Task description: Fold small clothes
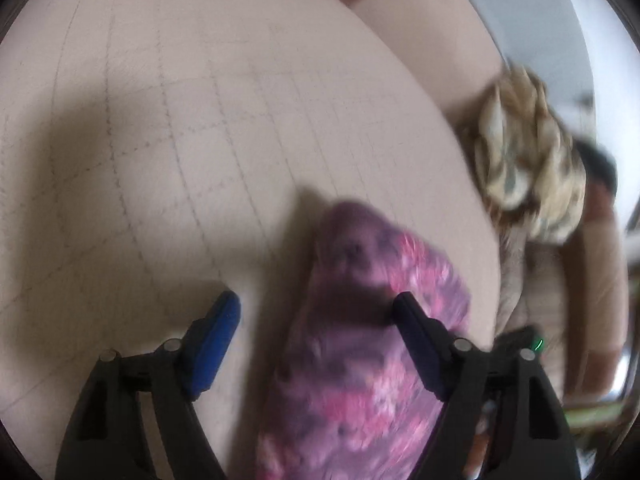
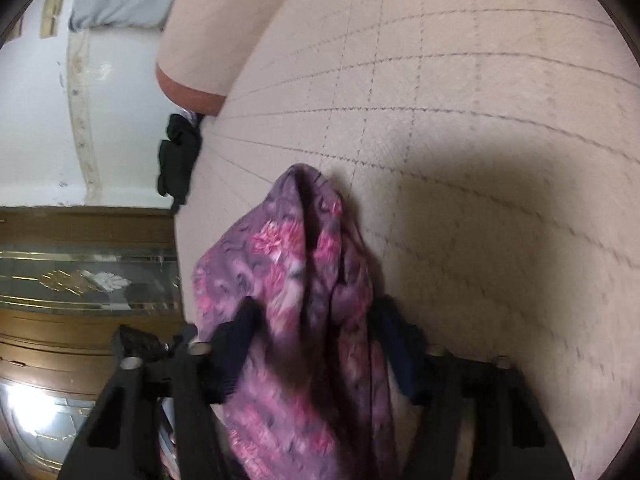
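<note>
A small purple and pink patterned garment lies bunched on a beige quilted bed cover. In the left wrist view my left gripper is open, its blue-padded finger left of the cloth and its dark finger over it. In the right wrist view the same garment stands up between the fingers of my right gripper. The jaws are spread wide around the cloth. Both views are blurred.
A crumpled beige and brown patterned cloth lies at the bed's right edge. A black item hangs at the bed edge. A brown mirrored furniture piece and a white wall stand beside the bed.
</note>
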`<state>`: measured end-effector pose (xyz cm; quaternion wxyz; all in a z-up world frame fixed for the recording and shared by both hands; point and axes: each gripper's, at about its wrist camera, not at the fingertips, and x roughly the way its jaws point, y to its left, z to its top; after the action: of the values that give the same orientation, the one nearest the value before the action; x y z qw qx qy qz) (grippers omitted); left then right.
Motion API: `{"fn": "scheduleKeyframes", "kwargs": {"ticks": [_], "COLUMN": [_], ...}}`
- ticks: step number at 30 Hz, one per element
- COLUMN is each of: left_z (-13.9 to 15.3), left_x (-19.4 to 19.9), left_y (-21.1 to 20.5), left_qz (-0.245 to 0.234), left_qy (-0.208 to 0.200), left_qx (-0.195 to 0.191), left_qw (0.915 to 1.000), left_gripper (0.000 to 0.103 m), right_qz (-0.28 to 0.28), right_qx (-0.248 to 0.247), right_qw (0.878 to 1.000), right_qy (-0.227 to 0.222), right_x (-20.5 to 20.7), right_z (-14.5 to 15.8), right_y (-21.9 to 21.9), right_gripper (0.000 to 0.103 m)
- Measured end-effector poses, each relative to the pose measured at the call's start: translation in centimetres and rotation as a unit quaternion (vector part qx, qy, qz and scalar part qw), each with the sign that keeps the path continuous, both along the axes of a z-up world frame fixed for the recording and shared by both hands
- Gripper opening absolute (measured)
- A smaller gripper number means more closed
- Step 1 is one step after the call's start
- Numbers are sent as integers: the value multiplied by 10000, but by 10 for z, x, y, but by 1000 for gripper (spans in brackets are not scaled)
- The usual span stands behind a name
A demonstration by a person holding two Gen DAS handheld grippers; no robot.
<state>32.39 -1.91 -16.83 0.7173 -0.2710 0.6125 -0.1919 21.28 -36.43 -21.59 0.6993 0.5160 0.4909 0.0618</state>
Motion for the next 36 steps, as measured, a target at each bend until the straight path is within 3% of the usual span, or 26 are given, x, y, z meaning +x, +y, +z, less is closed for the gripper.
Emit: {"fn": "scheduleKeyframes", "kwargs": {"ticks": [1, 2, 3, 4, 6, 8, 11, 12, 13, 14, 16, 18, 20, 22, 26, 28, 30, 31, 36], "left_z": [-2, 0, 8, 23, 51, 66, 60, 47, 38, 31, 25, 23, 22, 22, 29, 46, 62, 68, 43], "left_x": [1, 0, -2, -6, -9, 1, 18, 21, 21, 21, 20, 16, 16, 15, -1, -23, -50, -73, -141], "left_y": [4, 5, 8, 11, 25, 34, 31, 31, 26, 27, 28, 30, 25, 17, 11, 12, 13, 17, 32], "left_qz": [58, 27, 80, 88, 263, 363, 275, 333, 358, 324, 339, 408, 261, 136, -150, -305, -486, -558, -708], "left_qy": [-7, 0, -114, -429, -839, -943, -935, -702, -529, -443, -517, -593, -412, -386, -463, -713, -1143, -1327, -873], "left_qx": [-305, -536, -558, -508, -859, -1172, -744, -691, -582, -425, 87, 440, 248, 197, 689, 1228, 1688, 1743, 1320], "left_qw": [9995, 9986, 9983, 9977, 9924, 9880, 9925, 9946, 9963, 9976, 9980, 9964, 9985, 9990, 9964, 9894, 9778, 9741, 9849], "left_gripper": [40, 26, 18, 3, 1, 1, 1, 2, 10, 29, 49, 49, 51, 55, 56, 61, 75, 85, 86], "right_qz": [133, 227, 245, 264, 315, 343, 417, 529, 624, 759, 970, 941, 867, 772, 533, 551, 659, 695, 549], "right_qx": [-167, -248, -259, -274, -351, -395, -417, -503, -597, -720, -1031, -1011, -778, -751, -863, -1082, -1140, -1141, -663], "right_qw": [9998, 9994, 9993, 9990, 9978, 9952, 9911, 9905, 9902, 9899, 9892, 9900, 9919, 9926, 9933, 9906, 9892, 9892, 9956], "right_qy": [4, -48, -127, -228, -469, -823, -1190, -1164, -1095, -953, -392, -287, -503, -562, -549, -626, -643, -603, -367], "right_x": [6, 9, 9, 8, 9, 13, 39, 52, 58, 68, 80, 72, 54, 37, 0, -22, -48, -65, -125], "right_z": [0, 1, 4, 11, 29, 52, 71, 69, 63, 53, 28, 18, 23, 31, 43, 56, 59, 58, 34], "right_y": [3, 3, 3, 3, 3, 4, 3, 4, 6, 8, 12, 11, 10, 10, 10, 15, 23, 29, 36], "right_gripper": [33, 29, 27, 25, 24, 24, 24, 24, 28, 35, 46, 50, 68, 70, 70, 70, 72, 72, 70]}}
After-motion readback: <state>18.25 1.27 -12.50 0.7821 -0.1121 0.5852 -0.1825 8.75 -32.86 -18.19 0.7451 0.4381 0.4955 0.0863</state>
